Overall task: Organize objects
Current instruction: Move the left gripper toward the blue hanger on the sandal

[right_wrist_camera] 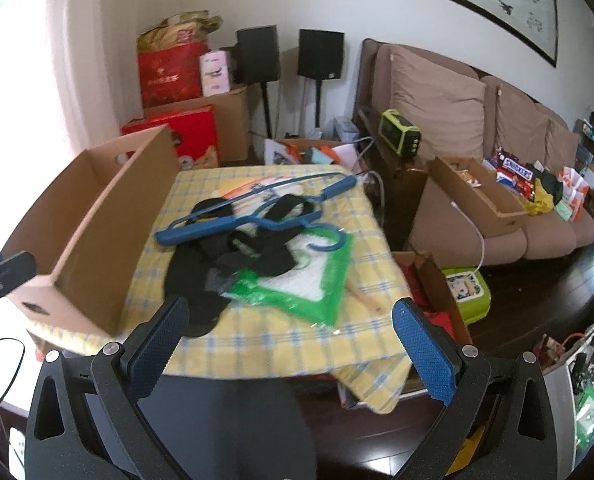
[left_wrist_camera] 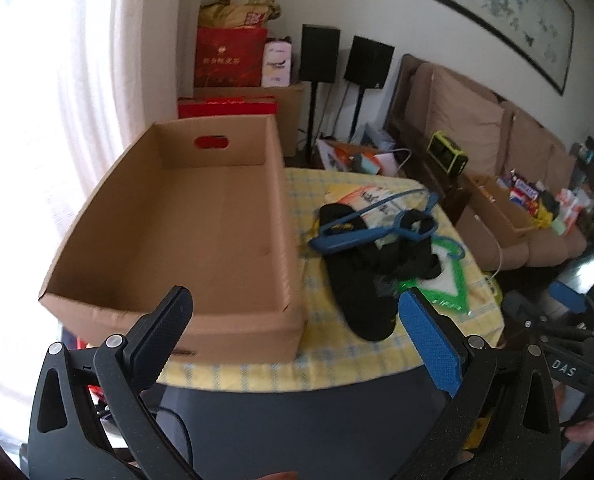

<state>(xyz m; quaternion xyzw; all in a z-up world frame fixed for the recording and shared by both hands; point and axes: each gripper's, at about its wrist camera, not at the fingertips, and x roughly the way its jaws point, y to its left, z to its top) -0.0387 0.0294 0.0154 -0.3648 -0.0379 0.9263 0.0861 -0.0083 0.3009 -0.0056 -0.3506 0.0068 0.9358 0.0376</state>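
Cardboard is dominating the left wrist view: an empty open-topped cardboard box [left_wrist_camera: 201, 220] is sitting on the yellow checked table [left_wrist_camera: 337, 364], and every loose thing is lying just beside the box, on the side away from the window. The left gripper [left_wrist_camera: 295, 322] is hovering over the table's near edge, its fingers [left_wrist_camera: 169, 328] spread wide and pinching nothing. A blue hanger [left_wrist_camera: 361, 232] is lying across black socks [left_wrist_camera: 361, 280], touching them, with a green-edged plastic bag [left_wrist_camera: 449, 284] partly under the socks. The likely trouble is tangling: lifting the hanger could be dragging a sock along, or a pull on a sock could be sliding the hanger off the table. The box wall nearest the pile is standing tall, so anything carried low could be catching on it.

Seen from the right wrist, the right gripper [right_wrist_camera: 289, 320] is likewise hanging over the near edge, fingers [right_wrist_camera: 425, 344] spread and empty. The hanger's hook is resting on the plastic bag [right_wrist_camera: 309, 280], beyond the socks [right_wrist_camera: 201, 276] from the box [right_wrist_camera: 97, 232]. The slippery bag could be sliding under a pinch. Past the pile from the box, the cloth is sagging over the table's corner, above clutter on the floor where a nudged item would be landing. A brown sofa [right_wrist_camera: 477, 128] is standing well beyond.
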